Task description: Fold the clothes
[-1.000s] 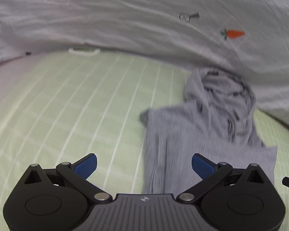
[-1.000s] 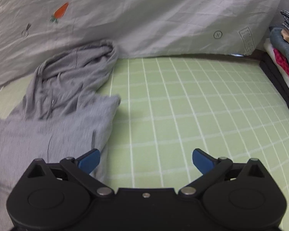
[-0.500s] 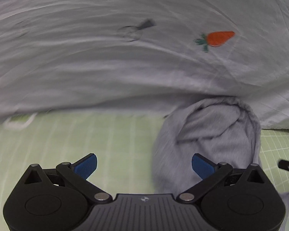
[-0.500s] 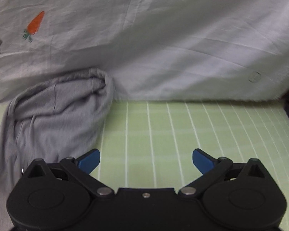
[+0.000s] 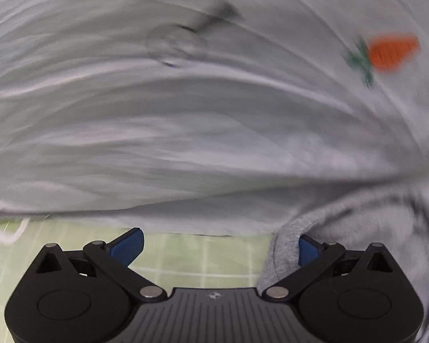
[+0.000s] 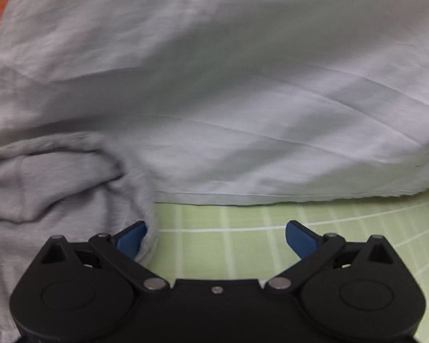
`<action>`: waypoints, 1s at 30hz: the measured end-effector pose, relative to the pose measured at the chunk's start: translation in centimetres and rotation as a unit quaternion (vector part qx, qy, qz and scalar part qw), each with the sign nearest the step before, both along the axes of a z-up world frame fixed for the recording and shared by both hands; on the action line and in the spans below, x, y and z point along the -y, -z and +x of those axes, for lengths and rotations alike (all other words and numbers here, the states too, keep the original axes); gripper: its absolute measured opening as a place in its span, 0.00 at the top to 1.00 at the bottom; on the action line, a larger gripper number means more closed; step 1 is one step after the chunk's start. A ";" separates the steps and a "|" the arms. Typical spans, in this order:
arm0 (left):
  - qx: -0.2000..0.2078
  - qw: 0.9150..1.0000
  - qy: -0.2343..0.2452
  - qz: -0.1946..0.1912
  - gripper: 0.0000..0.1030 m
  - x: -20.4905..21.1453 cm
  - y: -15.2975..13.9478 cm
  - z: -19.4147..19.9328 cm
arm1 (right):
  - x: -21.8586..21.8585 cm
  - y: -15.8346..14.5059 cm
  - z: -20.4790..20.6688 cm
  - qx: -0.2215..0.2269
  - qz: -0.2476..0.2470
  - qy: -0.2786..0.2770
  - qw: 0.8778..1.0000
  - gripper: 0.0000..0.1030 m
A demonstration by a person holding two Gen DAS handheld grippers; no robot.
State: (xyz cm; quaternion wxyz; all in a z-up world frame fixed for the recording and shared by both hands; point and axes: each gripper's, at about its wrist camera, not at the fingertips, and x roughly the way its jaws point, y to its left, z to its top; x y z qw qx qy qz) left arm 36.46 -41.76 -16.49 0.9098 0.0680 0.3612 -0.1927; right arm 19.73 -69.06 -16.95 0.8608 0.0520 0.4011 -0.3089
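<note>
A grey hoodie lies on the green grid mat, its hood end pushed up against a pale quilt. My left gripper is open at the hood's left edge, and the grey cloth wraps in front of its right blue pad. In the right wrist view the hood bunches at the left. My right gripper is open too, with its left pad touching the hood's right edge. Only mat lies between the right gripper's pads.
A pale grey quilt with a carrot print rises like a wall just beyond both grippers. The green grid mat runs on to the right of the hood. A white loop lies at the quilt's foot at far left.
Both grippers have moved forward along the hoodie to its hood end, close to the quilt. The hood's edges now meet the inner pads. Both stay open.
</note>
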 end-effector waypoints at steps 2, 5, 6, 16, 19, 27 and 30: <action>0.008 1.000 -0.017 -0.016 0.00 -1.4 -0.9 -0.6 | 0.0 -0.4 -0.7 -0.005 -0.016 0.006 1.000 0.00; 0.025 0.999 -0.025 -0.036 0.00 -3.2 -2.7 -2.1 | -1.0 -2.0 -2.4 0.001 -0.048 -0.004 0.999 0.00; 0.031 0.998 -0.025 -0.043 0.00 -3.7 -3.3 -2.7 | -1.4 -2.8 -3.1 0.011 -0.054 -0.003 0.998 0.00; 0.079 0.993 -0.042 -0.072 0.00 -9.7 -9.3 -10.3 | -7.1 -12.0 -11.3 0.112 -0.096 0.008 0.989 0.00; 0.088 0.993 -0.044 -0.065 0.00 -11.4 -10.1 -13.1 | -9.0 -13.1 -13.6 0.121 -0.112 0.005 0.986 0.00; 0.070 0.995 -0.055 -0.047 0.00 -15.1 -9.3 -20.0 | -12.9 -13.4 -19.6 0.114 -0.113 -0.009 0.987 0.00; 0.051 0.996 -0.060 -0.032 0.00 -16.4 -7.9 -22.0 | -14.0 -12.5 -21.3 0.100 -0.107 -0.016 0.989 0.00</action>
